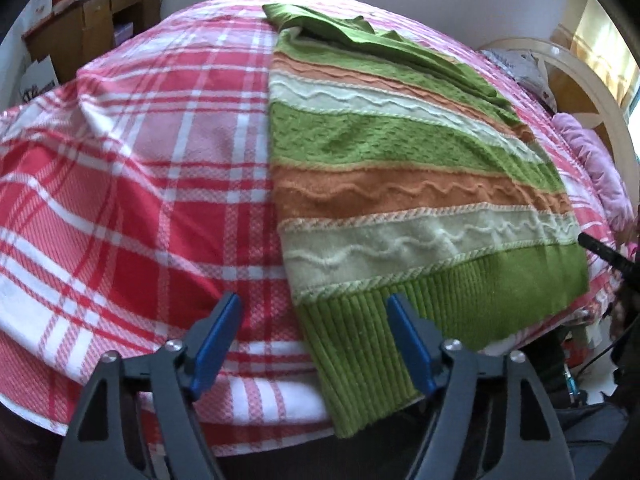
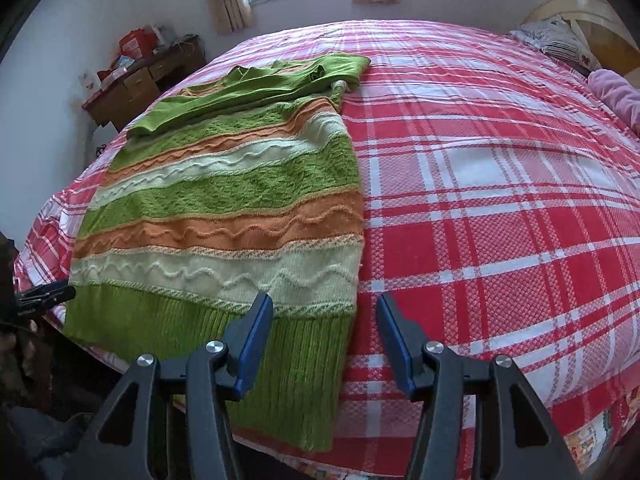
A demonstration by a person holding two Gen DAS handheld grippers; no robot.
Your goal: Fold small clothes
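Observation:
A striped knit sweater [image 1: 400, 168] in green, orange and cream lies flat on the bed, its green sleeves folded across the far end and its ribbed hem hanging over the near edge; it also shows in the right wrist view [image 2: 224, 200]. My left gripper [image 1: 314, 308] is open and empty, just above the hem's left corner. My right gripper [image 2: 325, 308] is open and empty, just above the hem's right corner. The right gripper's tip [image 1: 604, 252] shows at the sweater's right edge. The left gripper's tip [image 2: 48, 294] shows at its left edge.
The bed wears a red, pink and white plaid sheet [image 2: 500, 200] that drops off at the near edge. A wooden desk [image 2: 140, 80] stands at the far left wall. A headboard [image 1: 580, 76] and pink pillows [image 1: 600, 160] are at the right.

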